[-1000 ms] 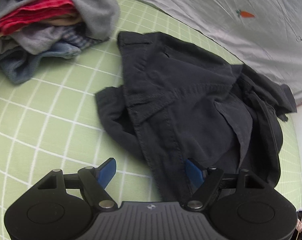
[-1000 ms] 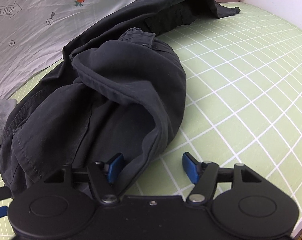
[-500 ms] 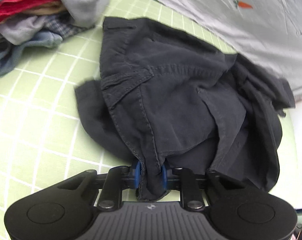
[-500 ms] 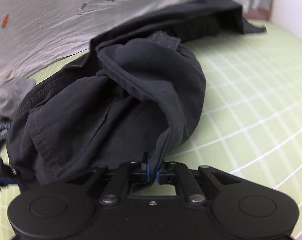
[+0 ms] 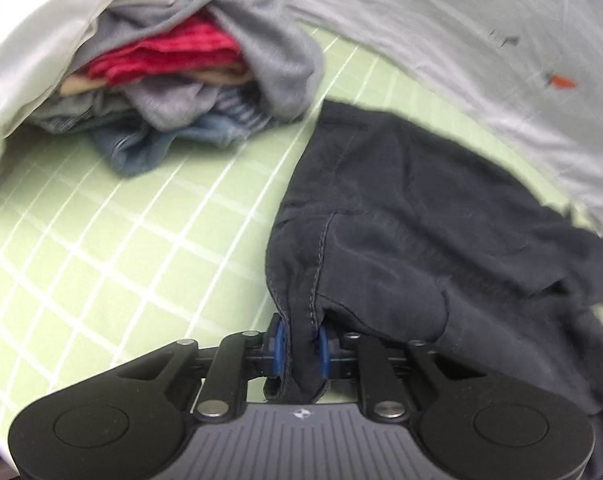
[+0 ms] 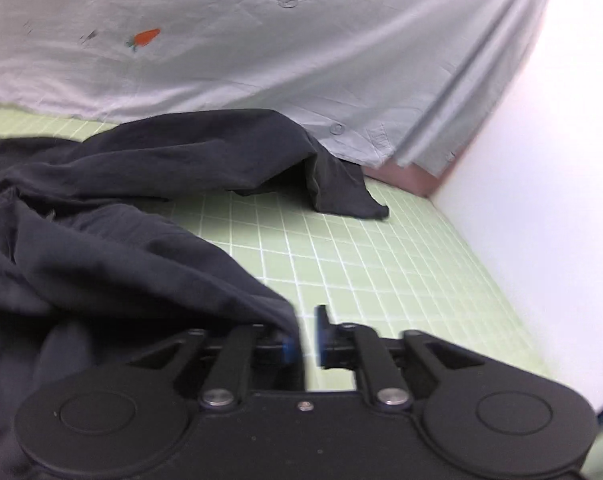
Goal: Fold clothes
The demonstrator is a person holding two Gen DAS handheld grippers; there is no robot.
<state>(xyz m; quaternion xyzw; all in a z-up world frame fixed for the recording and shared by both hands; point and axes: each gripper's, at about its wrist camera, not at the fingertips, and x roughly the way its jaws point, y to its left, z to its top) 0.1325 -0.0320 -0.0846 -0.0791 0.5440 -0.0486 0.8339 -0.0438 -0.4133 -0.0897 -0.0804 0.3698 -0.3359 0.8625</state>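
The left claw [image 5: 300, 346] points steeply down at the green grid-lined bed sheet [image 5: 101, 264], its blue pads clamped on a stitched fold of the dark trousers [image 5: 421, 216], which lie crumpled just beside a heap of mixed clothes [image 5: 189, 80]. The right claw [image 6: 306, 340] points shallowly downward, its jaws opening; soft matte trouser cloth drapes over its left pad, with a bare gap between the pads. A pale carrot-print sheet [image 6: 261, 48] lies behind.

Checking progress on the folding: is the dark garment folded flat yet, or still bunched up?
Still bunched up. The dark garment lies rumpled in loose folds on the green checked sheet, one edge pinched in the left gripper.
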